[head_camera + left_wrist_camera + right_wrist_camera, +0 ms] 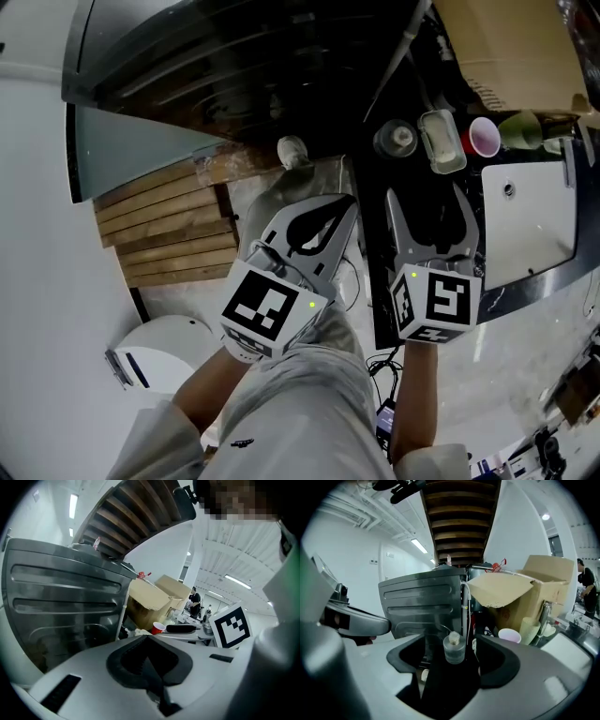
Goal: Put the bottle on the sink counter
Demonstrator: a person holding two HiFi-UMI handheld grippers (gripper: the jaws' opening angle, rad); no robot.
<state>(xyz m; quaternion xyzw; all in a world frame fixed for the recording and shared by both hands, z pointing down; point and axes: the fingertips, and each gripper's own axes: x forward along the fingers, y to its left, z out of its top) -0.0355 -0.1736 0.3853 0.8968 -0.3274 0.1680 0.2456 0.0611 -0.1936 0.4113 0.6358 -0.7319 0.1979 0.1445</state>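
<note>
Seen from above, a person holds two grey grippers out over a pale floor and the edge of a sink area. The left gripper (343, 208) sits at the centre of the frame and angles toward the upper right; its own view shows the jaws together at the tips, with only a dark hollow between them and nothing gripped. The right gripper (427, 193) is just to its right and reaches over a dark surface (375, 197). Its jaws are apart and clamp nothing. The bottle (396, 139), small, clear glass with a pale stopper, stands upright on that dark surface in the upper middle of the frame. It is beyond the right jaw tips and clear of them. In the right gripper view the bottle (453, 648) appears centred in the gap between the open jaws, in front of a ribbed grey metal panel (424, 604). Just right of the bottle in the head view stands a clear container (441, 141), then a red cup (485, 140) and a green cup (520, 127). A white sink (525, 225) fills the right side and a cardboard box (506, 47) the upper right corner. Wooden slats (164, 225) lie at the left.
</note>
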